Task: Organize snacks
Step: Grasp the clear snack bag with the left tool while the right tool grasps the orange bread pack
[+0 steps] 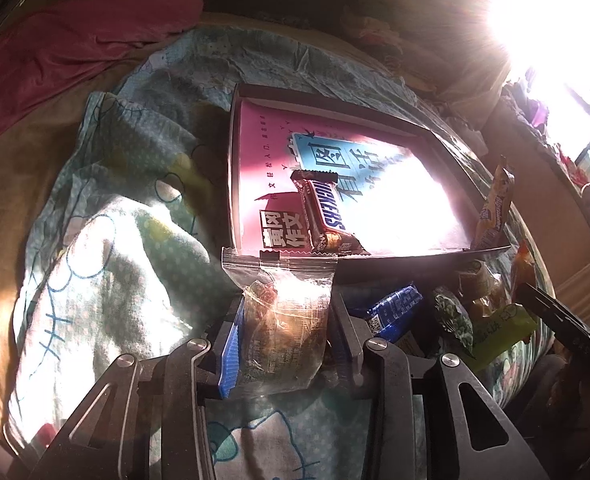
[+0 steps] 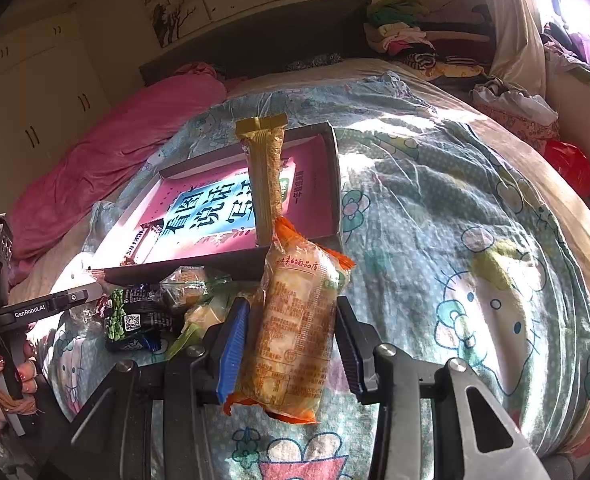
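**A:** Item one, what do we list for the left gripper [image 1: 285,320]?

**B:** We list it pinching a clear zip bag [image 1: 285,308] of brown snack, zip edge pointing away from us toward the tray [image 1: 233,160]. The tray's near wall lies just beyond the bag's top.

**A:** Item two, the right gripper [image 2: 291,340]?

**B:** Pinching an orange-edged snack pack [image 2: 295,320], long axis running straight out along the fingers. The tray's near right corner sits just past its far end, so we judge this hand needs only a short forward reach. Either hand is near; neither pack is over the tray yet.

**A:** Already in the tray?

**B:** One Snickers bar [image 1: 323,212] lying flat near the front left, and a gold-wrapped stick pack [image 2: 265,176] leaning upright at the right side.

**A:** Unsorted stock?

**B:** A loose pile [image 2: 151,312] on the bed between the grippers: a blue wrapper, a green pea pack, others we cannot name.

**A:** Surface and room?

**B:** A cartoon-print quilt [image 2: 455,208], soft and rumpled, on a bed; a pink blanket [image 2: 107,160] beyond, cupboards, hard sun from the window.
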`<state>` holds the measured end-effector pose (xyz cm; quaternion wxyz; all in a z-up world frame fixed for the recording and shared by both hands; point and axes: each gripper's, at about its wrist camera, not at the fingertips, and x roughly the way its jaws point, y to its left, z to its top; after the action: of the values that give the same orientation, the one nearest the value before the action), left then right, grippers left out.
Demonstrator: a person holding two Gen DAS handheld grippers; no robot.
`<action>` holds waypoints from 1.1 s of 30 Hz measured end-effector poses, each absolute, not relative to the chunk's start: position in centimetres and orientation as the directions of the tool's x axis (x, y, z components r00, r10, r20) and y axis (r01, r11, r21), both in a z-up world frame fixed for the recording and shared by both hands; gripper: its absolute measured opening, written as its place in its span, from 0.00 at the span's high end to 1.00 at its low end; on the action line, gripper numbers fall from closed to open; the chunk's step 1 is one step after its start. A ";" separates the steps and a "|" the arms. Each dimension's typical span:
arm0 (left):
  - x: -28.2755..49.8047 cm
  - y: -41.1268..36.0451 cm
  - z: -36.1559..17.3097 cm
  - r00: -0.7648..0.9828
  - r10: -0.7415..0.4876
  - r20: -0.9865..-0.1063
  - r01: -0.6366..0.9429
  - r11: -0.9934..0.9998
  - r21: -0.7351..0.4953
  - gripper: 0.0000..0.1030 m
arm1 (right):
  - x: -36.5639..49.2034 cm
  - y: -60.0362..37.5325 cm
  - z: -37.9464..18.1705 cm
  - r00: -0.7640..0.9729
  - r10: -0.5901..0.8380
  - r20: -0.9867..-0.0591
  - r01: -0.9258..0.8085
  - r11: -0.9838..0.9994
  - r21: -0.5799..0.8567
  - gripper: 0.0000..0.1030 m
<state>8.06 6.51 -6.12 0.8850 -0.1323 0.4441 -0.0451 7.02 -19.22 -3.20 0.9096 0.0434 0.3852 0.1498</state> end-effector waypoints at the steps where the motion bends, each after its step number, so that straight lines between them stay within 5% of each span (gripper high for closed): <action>1: 7.9 6.5 -6.1 0.601 -0.201 -0.774 -0.038 0.960 -0.278 0.62 | 7.0 -19.2 -3.2 0.659 0.306 -0.687 -0.239 0.951 0.194 0.58; 33: 5.3 6.3 -1.8 0.678 -0.163 -0.716 -0.062 0.959 -0.277 0.63 | 7.0 -18.5 -0.5 0.727 0.341 -0.596 -0.309 0.938 0.160 0.58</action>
<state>5.31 6.26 -1.84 0.9052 -0.1406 0.4001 -0.0281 6.96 -18.47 -0.54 0.9288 0.0246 0.3256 0.1750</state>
